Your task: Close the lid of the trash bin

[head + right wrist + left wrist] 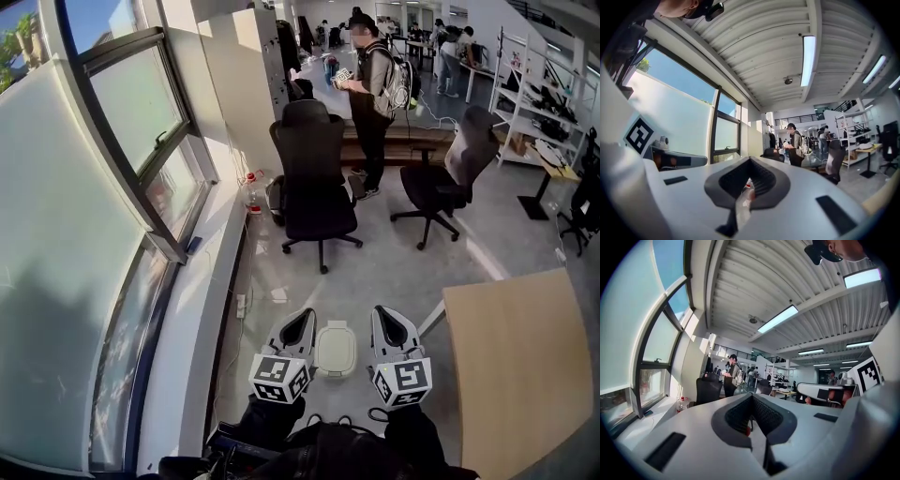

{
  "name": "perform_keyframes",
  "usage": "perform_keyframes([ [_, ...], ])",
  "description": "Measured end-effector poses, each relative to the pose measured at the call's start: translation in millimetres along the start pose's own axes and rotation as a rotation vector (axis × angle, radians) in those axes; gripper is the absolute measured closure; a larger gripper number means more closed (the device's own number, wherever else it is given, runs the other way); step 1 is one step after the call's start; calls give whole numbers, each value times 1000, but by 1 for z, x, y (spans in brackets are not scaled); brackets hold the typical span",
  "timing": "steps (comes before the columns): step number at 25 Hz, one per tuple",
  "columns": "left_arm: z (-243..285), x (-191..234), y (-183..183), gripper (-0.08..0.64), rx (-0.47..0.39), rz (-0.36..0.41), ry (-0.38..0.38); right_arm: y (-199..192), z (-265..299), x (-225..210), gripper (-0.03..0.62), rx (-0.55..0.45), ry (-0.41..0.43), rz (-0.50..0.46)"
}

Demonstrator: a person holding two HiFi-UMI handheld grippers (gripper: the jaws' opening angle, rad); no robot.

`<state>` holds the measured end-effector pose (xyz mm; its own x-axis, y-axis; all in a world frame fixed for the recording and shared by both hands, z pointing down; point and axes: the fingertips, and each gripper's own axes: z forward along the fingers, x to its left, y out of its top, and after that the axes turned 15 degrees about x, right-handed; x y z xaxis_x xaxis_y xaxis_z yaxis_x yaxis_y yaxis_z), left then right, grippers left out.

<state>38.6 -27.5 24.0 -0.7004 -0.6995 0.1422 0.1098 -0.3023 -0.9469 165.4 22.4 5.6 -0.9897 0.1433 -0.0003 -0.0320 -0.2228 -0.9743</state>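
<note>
A tall curved window wall of frosted glass (66, 262) fills the left side, and a glossy grey floor (394, 272) spreads past it. A light wooden tabletop (520, 366) cuts in at the right. Farther back stand 2 black office chairs, 1 high-backed (314, 178) and 1 turned sideways (450, 178), with a standing person in dark clothes wearing a backpack (370, 94) between them.

The small white plastic trash bin (336, 349) sits on the floor low in the head view, its lid lying flat over the top (as far as that view shows). It lies between the 2 hand-held tools: the left gripper (298, 323) just beside its left edge, the right gripper (389, 323) just beside its right; whether either touches it cannot be told.

The left gripper (757, 420) has its jaws pressed together along a dark seam, nothing between them. The right gripper (747, 185) has its jaws drawn in to a thin slit, also empty
</note>
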Motion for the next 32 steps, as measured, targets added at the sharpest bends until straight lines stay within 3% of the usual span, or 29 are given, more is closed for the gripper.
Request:
perform_keyframes([
  [12,1,-4,20,558,-28,25,5,21,-3,0,588,-33,7,-35],
  [32,14,-16,13,558,-21,32,5,7,-9,-11,588,-19,16,-23],
])
